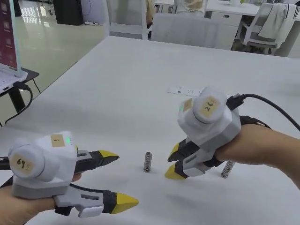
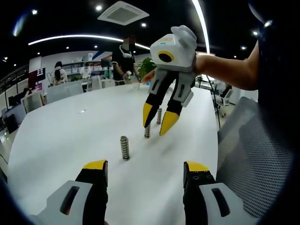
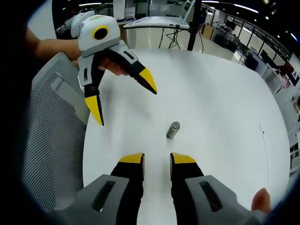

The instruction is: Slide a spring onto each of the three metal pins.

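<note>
White table (image 1: 117,84) carries an upright spring (image 1: 147,162) between our grippers. Our left gripper (image 1: 123,178) gapes wide and our right gripper (image 1: 172,163) is slightly parted, both empty. We judge pickup comes first: the right jaws must straddle the spring squarely.

1. Your left hand-held gripper (image 1: 121,178) sits low at your left, jaws spread wide, tips pointing right.
2. Your right hand-held gripper (image 1: 172,163) tilts down and leftward, jaws only slightly parted.
</note>
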`<state>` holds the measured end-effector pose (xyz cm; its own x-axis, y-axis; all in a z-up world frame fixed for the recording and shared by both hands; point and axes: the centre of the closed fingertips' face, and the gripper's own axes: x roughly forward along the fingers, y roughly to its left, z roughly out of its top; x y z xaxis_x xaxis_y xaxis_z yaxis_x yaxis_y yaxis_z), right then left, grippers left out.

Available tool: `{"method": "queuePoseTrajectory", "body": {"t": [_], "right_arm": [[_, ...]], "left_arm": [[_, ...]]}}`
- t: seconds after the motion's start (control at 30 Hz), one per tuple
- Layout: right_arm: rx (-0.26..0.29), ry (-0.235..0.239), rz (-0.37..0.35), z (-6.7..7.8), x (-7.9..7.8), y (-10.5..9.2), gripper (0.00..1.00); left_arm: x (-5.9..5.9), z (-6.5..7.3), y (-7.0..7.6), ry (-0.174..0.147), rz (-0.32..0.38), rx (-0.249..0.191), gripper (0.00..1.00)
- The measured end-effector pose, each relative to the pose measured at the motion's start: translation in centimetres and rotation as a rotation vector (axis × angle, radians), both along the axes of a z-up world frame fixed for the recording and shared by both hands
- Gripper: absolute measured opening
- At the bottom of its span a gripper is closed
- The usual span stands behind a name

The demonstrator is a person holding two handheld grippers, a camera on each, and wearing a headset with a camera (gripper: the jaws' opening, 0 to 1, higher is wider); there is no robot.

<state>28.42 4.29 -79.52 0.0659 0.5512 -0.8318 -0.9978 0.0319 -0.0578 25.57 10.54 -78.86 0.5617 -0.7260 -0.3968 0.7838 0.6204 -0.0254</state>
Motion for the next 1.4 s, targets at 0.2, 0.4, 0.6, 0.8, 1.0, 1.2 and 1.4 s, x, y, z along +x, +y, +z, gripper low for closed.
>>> {"method": "queuePoseTrajectory", "body": {"t": [0.2, 0.4, 0.6, 0.8, 1.0, 1.2, 1.4], "right_arm": [[0.016, 0.003, -0.020, -0.1, -0.8, -1.0, 0.19], [0.024, 0.005, -0.041, -0.2, -1.4, -2.0, 0.19], [0.041, 0.001, -0.064, 0.2, -1.7, -2.8, 0.19], [0.046, -0.002, -0.088, 0.1, -2.1, -4.0, 0.18], [0.056, 0.003, -0.117, 0.0, -2.4, -5.0, 0.18], [0.072, 0.009, -0.155, -0.1, -2.3, -6.1, 0.18], [0.091, 0.010, -0.193, -0.1, -2.2, -7.1, 0.18]], "left_arm": [[0.0, 0.1, 0.0, -0.002, 0.001, -0.003, 0.61], [-0.1, 0.2, 0.0, -0.003, 0.000, 0.000, 0.61], [-0.1, 0.4, -0.1, -0.004, -0.004, 0.000, 0.61], [-0.1, 0.5, -0.1, -0.004, -0.007, 0.001, 0.61], [-0.2, 0.5, 0.0, 0.001, -0.007, 0.001, 0.62], [-0.3, 0.5, -0.3, 0.003, -0.013, 0.002, 0.62], [-0.4, 0.5, -0.4, 0.005, -0.017, 0.003, 0.62]]}}
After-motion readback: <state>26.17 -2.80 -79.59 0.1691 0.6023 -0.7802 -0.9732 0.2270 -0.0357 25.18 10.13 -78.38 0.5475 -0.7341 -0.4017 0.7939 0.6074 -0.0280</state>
